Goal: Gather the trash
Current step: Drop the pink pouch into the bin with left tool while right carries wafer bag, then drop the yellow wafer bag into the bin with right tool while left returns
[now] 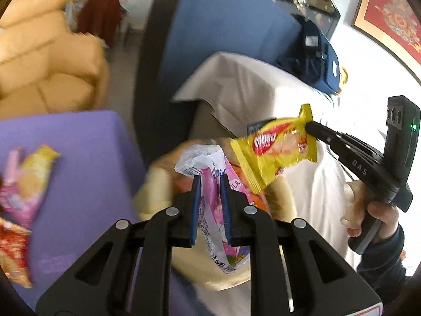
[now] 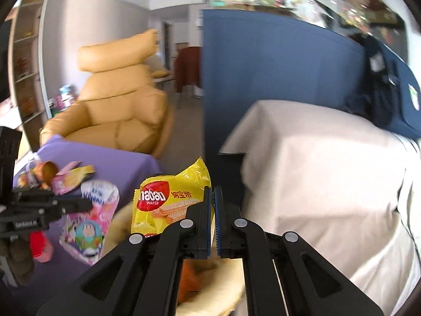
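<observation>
The left gripper (image 1: pixel 210 181) is clamping a pink wrapper (image 1: pixel 214 218) while the right gripper (image 2: pixel 212 197) is pinching a yellow wafer packet (image 2: pixel 168 200), both hanging over the tan basket (image 2: pixel 223 284) beside the purple desk (image 1: pixel 86 163), so letting go likely comes next.

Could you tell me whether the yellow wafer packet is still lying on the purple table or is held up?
Held up: the right tool pinches the wafer packet by its edge, clear of the purple table.
</observation>
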Demonstrator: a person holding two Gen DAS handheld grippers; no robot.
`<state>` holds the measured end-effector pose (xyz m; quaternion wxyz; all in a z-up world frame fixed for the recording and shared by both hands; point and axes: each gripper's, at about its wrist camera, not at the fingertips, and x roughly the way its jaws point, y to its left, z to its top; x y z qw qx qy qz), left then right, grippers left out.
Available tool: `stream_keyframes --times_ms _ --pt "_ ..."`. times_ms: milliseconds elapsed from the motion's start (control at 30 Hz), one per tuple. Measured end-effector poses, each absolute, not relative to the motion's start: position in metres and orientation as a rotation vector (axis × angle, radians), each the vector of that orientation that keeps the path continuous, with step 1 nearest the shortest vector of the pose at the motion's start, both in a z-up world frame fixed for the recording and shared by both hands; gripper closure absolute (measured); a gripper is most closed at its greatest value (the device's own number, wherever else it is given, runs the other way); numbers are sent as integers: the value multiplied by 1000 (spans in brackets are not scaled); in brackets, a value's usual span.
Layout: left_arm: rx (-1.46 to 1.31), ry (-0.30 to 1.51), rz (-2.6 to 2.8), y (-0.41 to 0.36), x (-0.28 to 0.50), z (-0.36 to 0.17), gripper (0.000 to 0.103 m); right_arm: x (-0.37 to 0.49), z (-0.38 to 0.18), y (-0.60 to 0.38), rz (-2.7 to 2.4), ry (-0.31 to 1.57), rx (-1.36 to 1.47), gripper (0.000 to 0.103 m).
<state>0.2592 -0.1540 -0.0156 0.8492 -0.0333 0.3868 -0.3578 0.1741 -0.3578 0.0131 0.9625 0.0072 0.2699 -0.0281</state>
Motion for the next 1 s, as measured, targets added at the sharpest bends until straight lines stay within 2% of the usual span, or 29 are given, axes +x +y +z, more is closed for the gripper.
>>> stream_keyframes --times_ms 200,267,333,400,533,733,1000 --pt "-68 886 -779 -192 272 -49 88 172 -6 -389 -111 564 75 98" --pt "-81 905 -781 -195 276 -57 85 173 -9 -393 -117 565 76 98" --pt "-116 939 -813 -195 281 -61 67 168 -9 -389 -120 557 79 98" --pt "-146 953 -824 -188 283 -60 58 165 -6 -386 -116 544 82 98" --pt "-157 916 -805 -167 282 -43 48 156 10 -378 -109 489 87 98" --pt "-182 867 -702 -124 282 -27 48 165 9 -342 -26 534 30 98" --pt "-172 843 -621 -73 260 -21 48 213 -76 -307 -4 792 -53 98"
